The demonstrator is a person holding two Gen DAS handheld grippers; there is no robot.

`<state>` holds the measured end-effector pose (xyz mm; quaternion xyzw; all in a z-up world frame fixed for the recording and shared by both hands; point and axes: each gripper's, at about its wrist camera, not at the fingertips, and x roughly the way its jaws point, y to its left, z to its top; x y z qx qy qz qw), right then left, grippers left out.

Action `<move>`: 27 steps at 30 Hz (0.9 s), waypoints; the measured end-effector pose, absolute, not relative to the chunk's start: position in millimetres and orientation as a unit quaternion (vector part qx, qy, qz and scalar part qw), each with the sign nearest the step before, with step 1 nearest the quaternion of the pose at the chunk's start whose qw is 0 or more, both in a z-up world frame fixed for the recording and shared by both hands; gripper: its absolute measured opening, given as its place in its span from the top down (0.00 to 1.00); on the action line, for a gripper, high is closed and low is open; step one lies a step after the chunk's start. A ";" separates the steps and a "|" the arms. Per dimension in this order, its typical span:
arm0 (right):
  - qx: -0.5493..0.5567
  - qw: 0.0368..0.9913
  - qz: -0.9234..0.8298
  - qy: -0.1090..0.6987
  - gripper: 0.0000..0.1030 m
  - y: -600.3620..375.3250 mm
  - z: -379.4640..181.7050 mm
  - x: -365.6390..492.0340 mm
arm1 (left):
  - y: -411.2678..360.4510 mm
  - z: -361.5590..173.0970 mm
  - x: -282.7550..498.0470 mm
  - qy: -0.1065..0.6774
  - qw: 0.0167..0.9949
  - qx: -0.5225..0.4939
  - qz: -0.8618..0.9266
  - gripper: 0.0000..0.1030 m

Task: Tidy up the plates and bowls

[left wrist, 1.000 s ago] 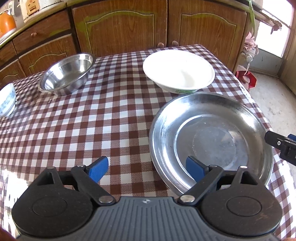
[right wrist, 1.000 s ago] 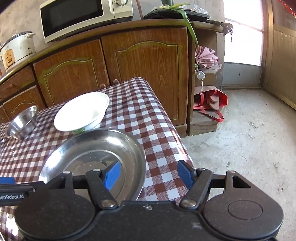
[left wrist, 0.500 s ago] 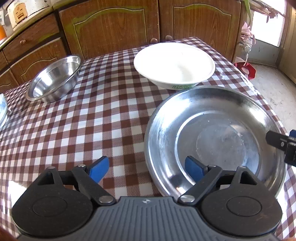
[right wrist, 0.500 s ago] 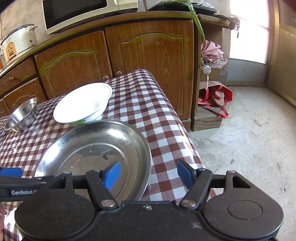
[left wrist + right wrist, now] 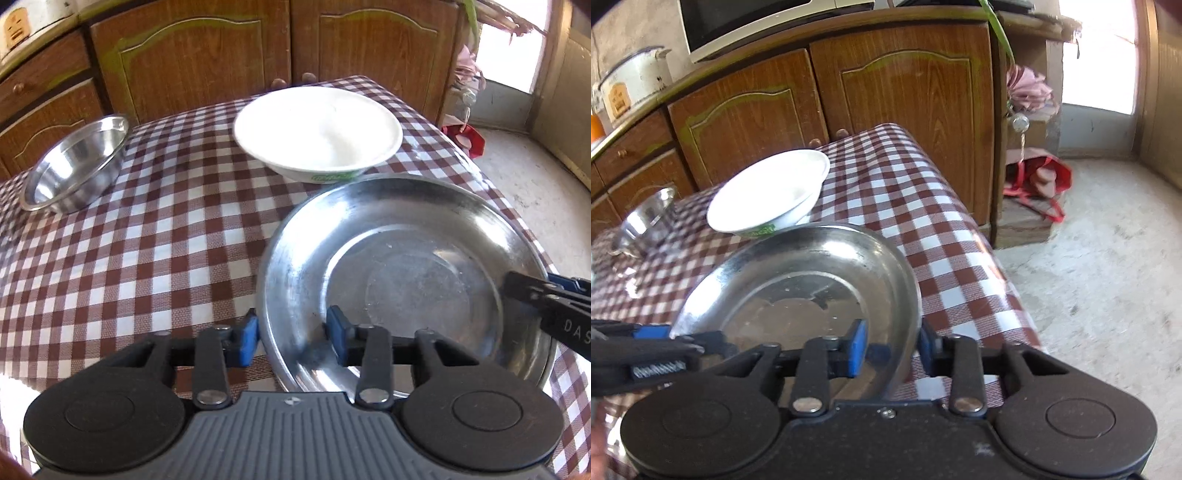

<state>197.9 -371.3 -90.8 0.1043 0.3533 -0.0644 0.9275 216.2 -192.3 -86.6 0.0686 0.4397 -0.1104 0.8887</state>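
A: The wide, shallow stainless-steel plate [image 5: 406,273] fills the lower right of the left wrist view, on the red-and-white checked tablecloth [image 5: 147,251]. What changed?

B: A second ago both grippers stood wide around its rim. Now the left gripper [image 5: 291,334] is closing, its blue pads either side of the near-left rim, and the right gripper [image 5: 892,345] has clenched on the right rim.

A: So it is gripped from two sides?

B: It looks so, which suggests a two-handed lift comes next.

A: Room to move?

B: The white round bowl [image 5: 317,129] sits just beyond the plate's far rim, seemingly touching. The small steel bowl [image 5: 74,166] at the upper left is well apart, with bare cloth between. In the right wrist view the table edge [image 5: 997,258] drops to the concrete floor [image 5: 1108,295] just right of the plate.
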 end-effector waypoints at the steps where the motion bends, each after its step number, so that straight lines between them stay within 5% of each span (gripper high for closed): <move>1: 0.101 0.928 -0.069 0.352 0.77 -371.7 -90.2 197.4 | -189.7 -85.5 216.6 0.443 0.887 0.060 -0.113 0.66; 27: 0.092 0.956 -0.097 0.261 0.78 -350.8 -11.6 104.2 | -176.3 -4.9 135.6 0.374 0.917 0.064 -0.122 0.73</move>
